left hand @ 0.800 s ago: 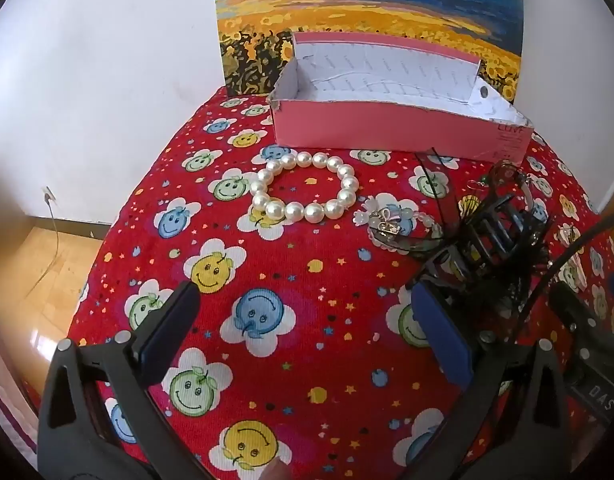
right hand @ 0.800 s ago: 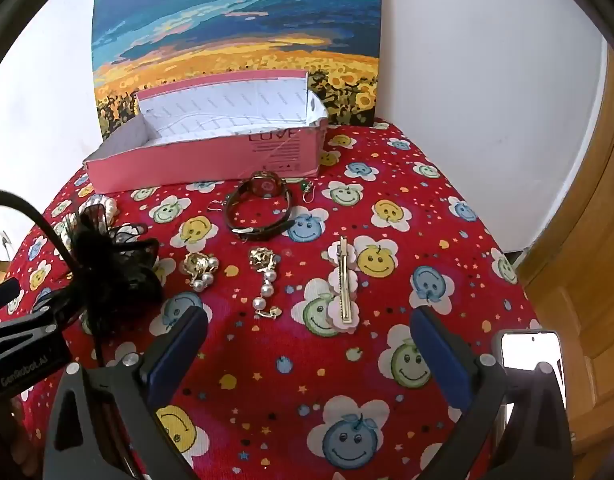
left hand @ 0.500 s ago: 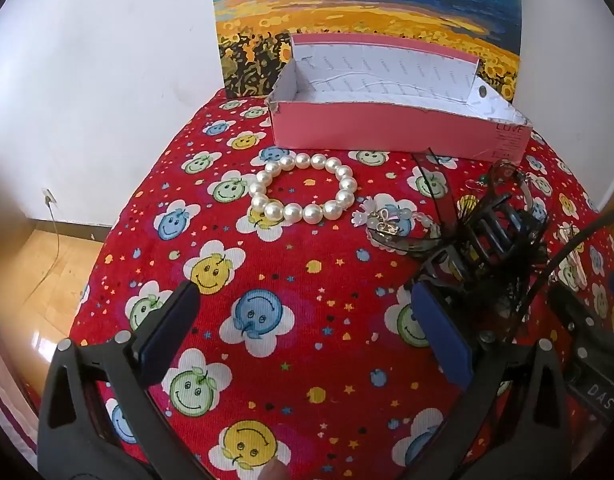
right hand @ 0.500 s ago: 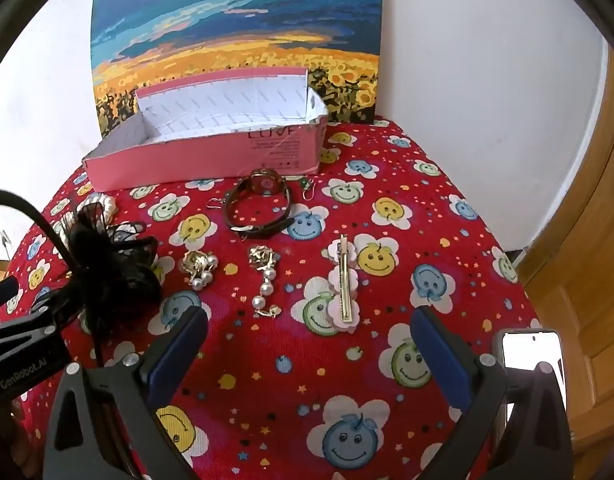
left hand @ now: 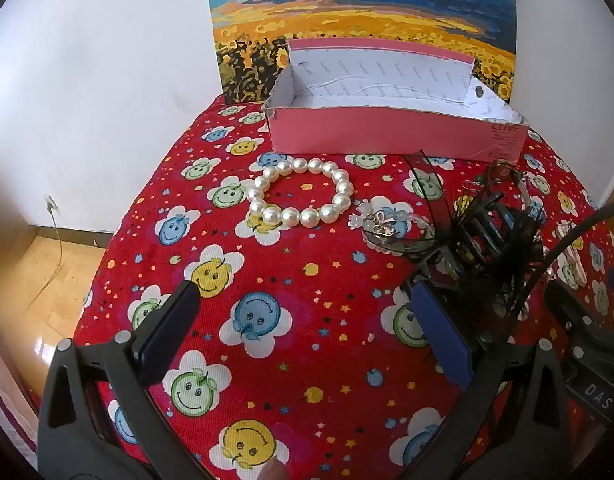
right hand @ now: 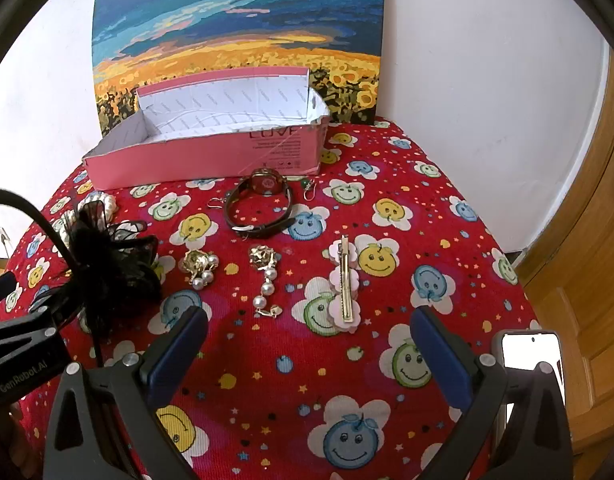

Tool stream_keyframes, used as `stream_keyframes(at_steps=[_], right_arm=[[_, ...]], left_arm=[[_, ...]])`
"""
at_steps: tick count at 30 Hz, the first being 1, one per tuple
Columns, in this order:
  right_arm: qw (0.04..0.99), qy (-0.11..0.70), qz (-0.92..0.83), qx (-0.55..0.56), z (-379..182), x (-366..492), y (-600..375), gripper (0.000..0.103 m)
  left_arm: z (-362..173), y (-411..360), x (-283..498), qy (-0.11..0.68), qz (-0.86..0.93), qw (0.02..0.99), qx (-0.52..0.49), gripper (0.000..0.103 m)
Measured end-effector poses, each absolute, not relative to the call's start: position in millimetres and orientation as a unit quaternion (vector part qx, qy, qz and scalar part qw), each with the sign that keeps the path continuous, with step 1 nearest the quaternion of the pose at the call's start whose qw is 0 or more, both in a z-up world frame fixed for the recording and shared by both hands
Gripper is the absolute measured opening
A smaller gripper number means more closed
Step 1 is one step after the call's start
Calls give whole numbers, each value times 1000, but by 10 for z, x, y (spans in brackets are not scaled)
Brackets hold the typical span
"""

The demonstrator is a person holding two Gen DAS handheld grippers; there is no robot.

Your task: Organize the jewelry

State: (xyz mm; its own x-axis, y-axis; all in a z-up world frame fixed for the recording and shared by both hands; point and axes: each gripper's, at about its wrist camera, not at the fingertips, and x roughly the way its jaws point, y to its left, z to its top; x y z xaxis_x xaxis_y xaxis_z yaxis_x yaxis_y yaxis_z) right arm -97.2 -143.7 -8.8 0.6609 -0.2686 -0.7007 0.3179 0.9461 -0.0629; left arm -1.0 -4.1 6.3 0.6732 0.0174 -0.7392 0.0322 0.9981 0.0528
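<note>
Two hand-held grippers, left (left hand: 303,332) and right (right hand: 307,346), both spread wide, holding nothing. On surface (right hand: 447,248), left to right: pearl bracelet (left hand: 301,198), black hair clip (right hand: 107,264), gold earrings (right hand: 199,266), watch (right hand: 261,208), hairpin (right hand: 344,286). Pink box (right hand: 211,158) stands behind them.

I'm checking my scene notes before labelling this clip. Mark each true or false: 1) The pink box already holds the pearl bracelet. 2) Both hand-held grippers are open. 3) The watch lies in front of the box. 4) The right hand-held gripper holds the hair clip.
1) False: the pearl bracelet lies on the cloth in front of the pink box.
2) True: the left hand-held gripper and right hand-held gripper are open and hold nothing.
3) True: the watch lies there.
4) False: the hair clip lies on the cloth.
</note>
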Motion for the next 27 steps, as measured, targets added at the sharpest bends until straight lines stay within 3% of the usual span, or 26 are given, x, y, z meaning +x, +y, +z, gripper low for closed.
stream_keyframes(at_steps=[27], right_arm=[[911, 378, -161, 29, -90, -976, -1435, 103]], left_arm=[[66, -37, -24, 399, -8, 916, 38, 99]])
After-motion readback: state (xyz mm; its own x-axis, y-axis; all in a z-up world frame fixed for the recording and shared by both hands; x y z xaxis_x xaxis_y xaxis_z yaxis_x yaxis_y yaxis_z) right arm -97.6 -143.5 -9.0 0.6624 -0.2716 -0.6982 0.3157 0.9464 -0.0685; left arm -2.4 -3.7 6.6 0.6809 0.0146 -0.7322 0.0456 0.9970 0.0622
